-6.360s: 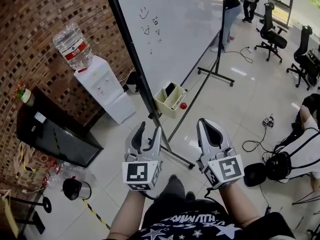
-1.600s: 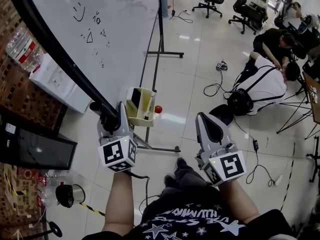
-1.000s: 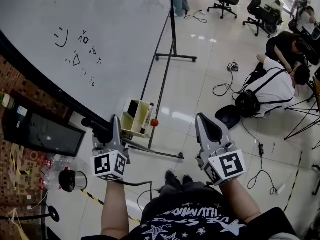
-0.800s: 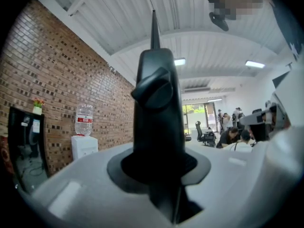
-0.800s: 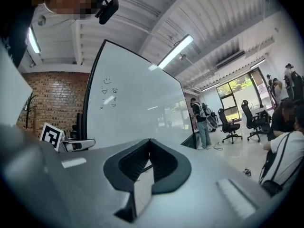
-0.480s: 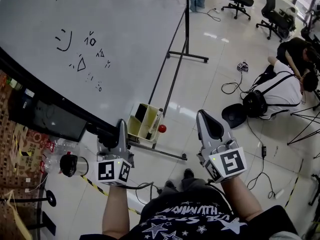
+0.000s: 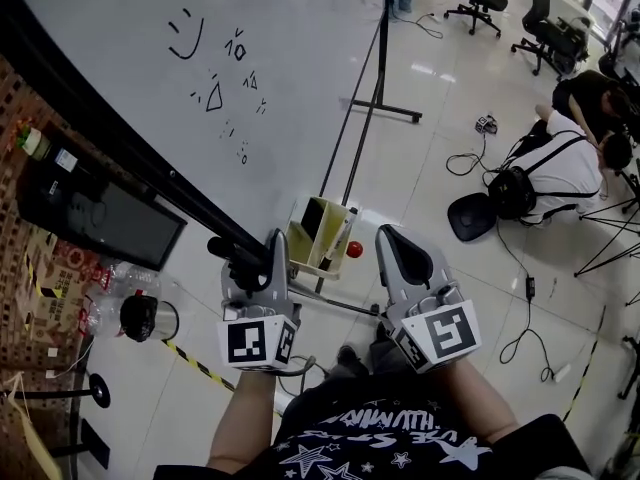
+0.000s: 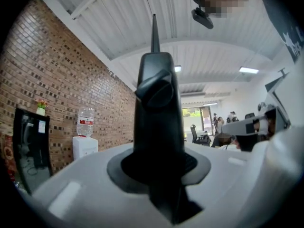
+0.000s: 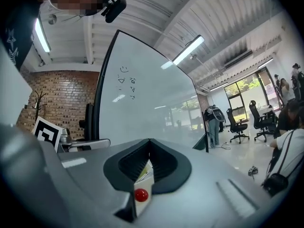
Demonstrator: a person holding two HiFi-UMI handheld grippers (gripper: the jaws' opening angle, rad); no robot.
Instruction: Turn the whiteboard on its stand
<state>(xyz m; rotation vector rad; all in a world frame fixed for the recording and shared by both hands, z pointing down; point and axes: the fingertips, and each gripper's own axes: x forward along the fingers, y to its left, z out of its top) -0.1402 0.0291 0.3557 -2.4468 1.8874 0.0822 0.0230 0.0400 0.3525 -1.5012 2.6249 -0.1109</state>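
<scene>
Clamping whiteboard frame [image 7: 130,148] w/ left claw [image 7: 264,256] as swing handle; keeping right claw [image 7: 392,240] closed, empty (spare, prob.).

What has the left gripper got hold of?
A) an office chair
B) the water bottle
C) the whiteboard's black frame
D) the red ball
C: the left gripper is clamped on the whiteboard's black frame, which stands between its jaws in the left gripper view.
</scene>
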